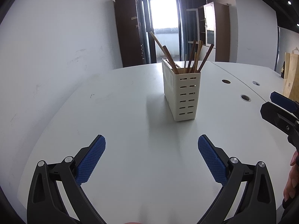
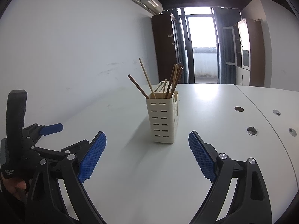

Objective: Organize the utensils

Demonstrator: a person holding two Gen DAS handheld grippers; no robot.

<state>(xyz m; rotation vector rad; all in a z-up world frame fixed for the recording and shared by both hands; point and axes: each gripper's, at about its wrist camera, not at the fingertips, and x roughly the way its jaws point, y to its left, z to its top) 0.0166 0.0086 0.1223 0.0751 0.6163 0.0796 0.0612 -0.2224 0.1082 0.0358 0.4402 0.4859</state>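
Observation:
A cream slotted utensil holder (image 1: 180, 93) stands upright on the white table (image 1: 112, 123); it also shows in the right wrist view (image 2: 163, 118). Several brown wooden chopsticks (image 1: 192, 58) stand in it, leaning outward (image 2: 172, 80). My left gripper (image 1: 151, 143) is open and empty, low over the table, short of the holder. My right gripper (image 2: 147, 140) is open and empty, just in front of the holder. The left gripper shows at the left of the right wrist view (image 2: 52, 128). The right gripper's fingers (image 1: 280, 104) show at the right edge of the left wrist view.
A white wall (image 1: 56, 56) runs along the table's left side. Round cable holes (image 2: 252, 130) sit in the table at the right. Brown paper bags (image 1: 291, 74) stand at the far right. Cabinets and a bright doorway (image 2: 201, 46) lie beyond the table.

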